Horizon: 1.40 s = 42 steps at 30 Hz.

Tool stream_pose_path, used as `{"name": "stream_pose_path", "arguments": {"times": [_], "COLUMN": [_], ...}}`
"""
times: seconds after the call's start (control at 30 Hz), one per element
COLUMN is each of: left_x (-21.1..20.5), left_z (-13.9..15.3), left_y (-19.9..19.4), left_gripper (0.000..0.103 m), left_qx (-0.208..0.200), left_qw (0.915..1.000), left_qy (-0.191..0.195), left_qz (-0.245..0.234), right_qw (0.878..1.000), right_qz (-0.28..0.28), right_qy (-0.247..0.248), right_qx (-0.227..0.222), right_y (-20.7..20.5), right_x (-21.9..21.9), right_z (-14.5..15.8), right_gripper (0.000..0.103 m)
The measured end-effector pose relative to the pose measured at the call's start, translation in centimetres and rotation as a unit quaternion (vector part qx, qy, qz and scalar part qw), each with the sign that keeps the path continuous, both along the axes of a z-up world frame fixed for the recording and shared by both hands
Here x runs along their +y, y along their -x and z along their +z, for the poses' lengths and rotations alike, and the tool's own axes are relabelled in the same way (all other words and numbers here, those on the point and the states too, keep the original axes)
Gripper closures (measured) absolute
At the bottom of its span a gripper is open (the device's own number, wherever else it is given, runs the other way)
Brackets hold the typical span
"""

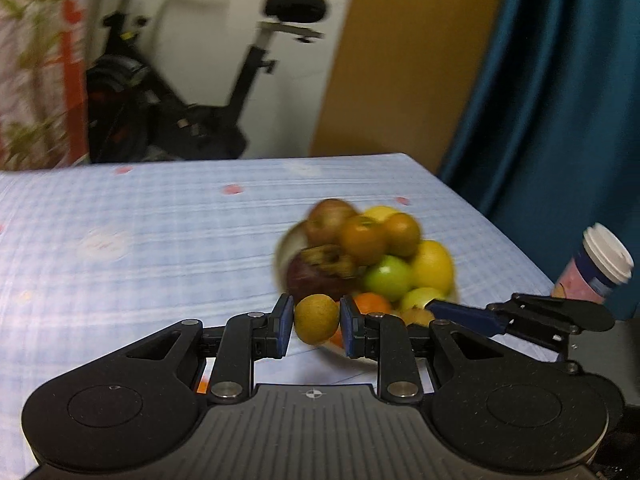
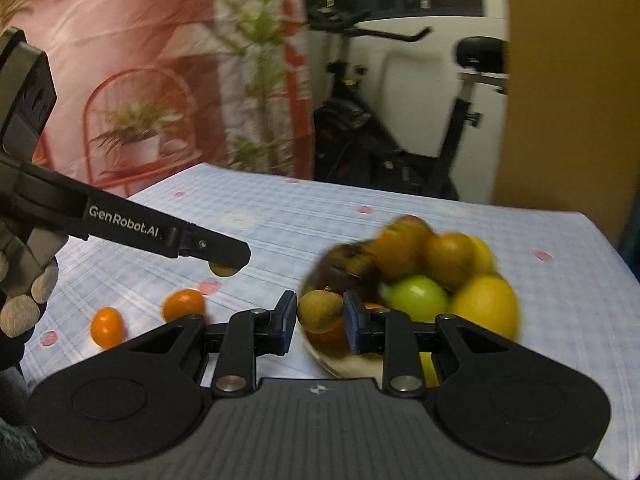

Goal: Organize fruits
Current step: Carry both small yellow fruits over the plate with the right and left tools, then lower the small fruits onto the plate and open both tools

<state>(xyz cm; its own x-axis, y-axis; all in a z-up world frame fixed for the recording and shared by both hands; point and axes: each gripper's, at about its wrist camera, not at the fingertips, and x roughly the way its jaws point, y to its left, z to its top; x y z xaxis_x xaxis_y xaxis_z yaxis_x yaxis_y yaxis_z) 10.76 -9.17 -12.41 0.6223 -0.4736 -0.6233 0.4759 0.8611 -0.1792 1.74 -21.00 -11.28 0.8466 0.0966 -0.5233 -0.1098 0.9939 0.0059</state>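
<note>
Tongs both clamped, left tongs (image 1: 317, 320) and right tongs (image 2: 320, 316) each gripping a small brownish fruit (image 1: 316, 319) — ease them clear of the piled bowl (image 2: 352, 364), set down gently on the surface (image 1: 160, 240).

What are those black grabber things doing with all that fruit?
A person is sorting fruit with a grabber in each hand. The left gripper has its jaws shut on a small brownish-green fruit, and the right gripper holds another small brownish fruit. A bowl piled with fruit sits just ahead. Two small orange fruits lie loose on the checked tablecloth.
</note>
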Motion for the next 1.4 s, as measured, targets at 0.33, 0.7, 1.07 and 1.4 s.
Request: {"name": "stream_pose_path", "arguments": {"times": [0.33,0.7,1.07,1.4], "left_x": [-5.5,-6.8,-7.1,-5.1], "left_z": [-1.7,-2.8,-3.4,-1.6], "left_y": [0.0,-0.6,-1.1,-0.3], "left_gripper": [0.076,0.076,0.074,0.061], "left_qx": [0.009,0.026,0.040,0.013], "left_qw": [0.9975,0.9953,0.9950,0.9982], "left_qy": [-0.046,-0.069,-0.066,-0.045], "left_qz": [-0.053,-0.063,-0.064,-0.037], "right_qw": [0.999,0.999,1.000,1.000], "right_qz": [-0.044,-0.031,-0.026,-0.023], "right_qy": [-0.031,-0.008,-0.006,-0.009], "right_qx": [-0.006,-0.012,-0.015,-0.015], "right_y": [1.6,1.9,1.8,1.8], "right_x": [-3.4,-2.8,-2.7,-2.7], "right_z": [-1.5,-3.1,-3.3,-3.3], "right_gripper": [0.076,0.075,0.069,0.064]}}
